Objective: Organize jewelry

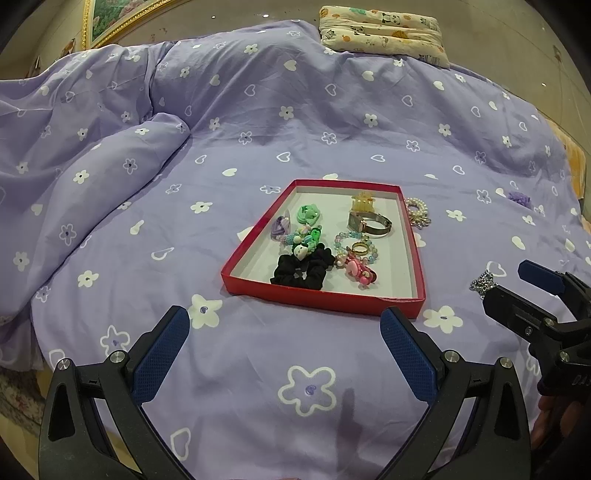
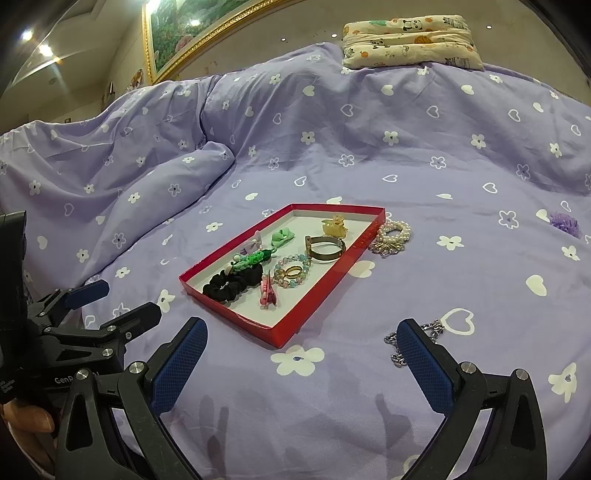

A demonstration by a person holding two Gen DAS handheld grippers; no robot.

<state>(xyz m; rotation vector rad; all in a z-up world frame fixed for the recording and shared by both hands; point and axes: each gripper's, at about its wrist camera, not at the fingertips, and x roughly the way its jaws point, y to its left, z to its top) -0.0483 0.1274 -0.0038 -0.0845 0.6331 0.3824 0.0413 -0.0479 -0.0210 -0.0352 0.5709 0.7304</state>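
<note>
A red tray [image 1: 236, 255] [image 2: 317, 302] lies on the purple bedspread. It holds a black scrunchie [image 1: 301, 267] [image 2: 227, 284], green and purple hair ties, a beaded bracelet with a gold ring [image 1: 360, 246] [image 2: 293, 272], a watch [image 1: 369, 222] [image 2: 327, 248], a yellow claw clip [image 1: 364, 201] and a pink clip [image 1: 360, 273]. A pearl bracelet [image 1: 417, 214] [image 2: 393, 236] lies just right of the tray. A silver chain [image 1: 482, 282] [image 2: 432, 328] lies on the bed beside my right gripper's right finger. My left gripper [image 1: 284, 332] is open and empty before the tray. My right gripper [image 2: 301, 343] is open and empty.
A purple scrunchie [image 1: 519, 199] [image 2: 565, 223] lies far right on the bedspread [image 1: 295, 122]. A folded patterned cloth [image 1: 384, 31] [image 2: 410, 40] sits at the far edge. The duvet bunches up at the left [image 1: 92, 147]. A framed picture [image 2: 192, 33] hangs behind.
</note>
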